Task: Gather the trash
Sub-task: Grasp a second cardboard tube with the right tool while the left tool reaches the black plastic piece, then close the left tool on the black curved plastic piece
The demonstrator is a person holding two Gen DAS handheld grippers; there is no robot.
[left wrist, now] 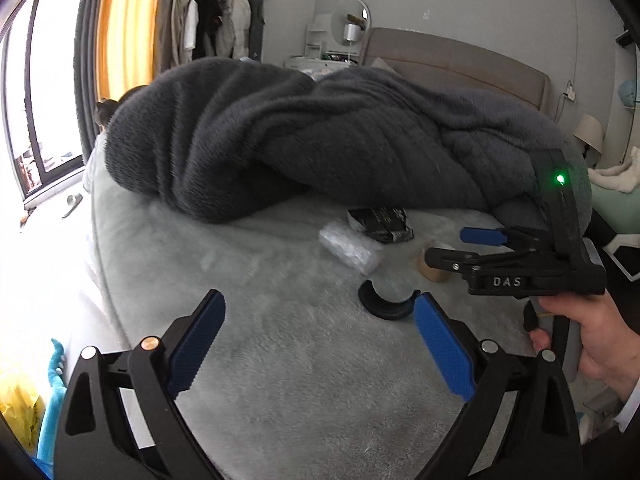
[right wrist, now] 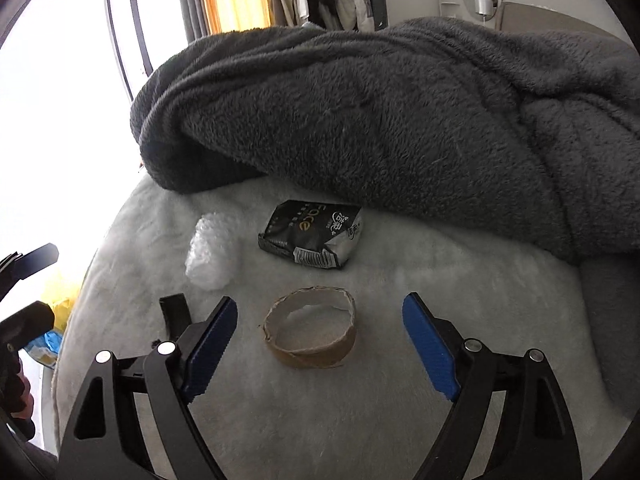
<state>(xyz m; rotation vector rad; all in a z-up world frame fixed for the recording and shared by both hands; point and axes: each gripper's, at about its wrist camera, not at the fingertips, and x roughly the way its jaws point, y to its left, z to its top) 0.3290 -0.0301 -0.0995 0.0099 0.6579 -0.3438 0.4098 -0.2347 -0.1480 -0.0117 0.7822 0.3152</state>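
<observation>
Trash lies on the pale fluffy bed cover (right wrist: 360, 400): a brown cardboard tape ring (right wrist: 310, 334), a black tissue packet (right wrist: 312, 240), a wad of clear bubble wrap (right wrist: 210, 254) and a black curved plastic piece (left wrist: 386, 304). My right gripper (right wrist: 320, 344) is open, its blue pads on either side of the cardboard ring, just above it. In the left wrist view the right gripper (left wrist: 448, 246) hovers over the ring (left wrist: 430, 270). My left gripper (left wrist: 320, 348) is open and empty above the cover, the black curved piece just beyond its right pad.
A bunched dark grey blanket (left wrist: 300, 136) covers the back of the bed right behind the trash. The bed's edge drops off at the left, with yellow and blue bags (left wrist: 24, 412) on the floor there. A window, clothes rack and headboard stand behind.
</observation>
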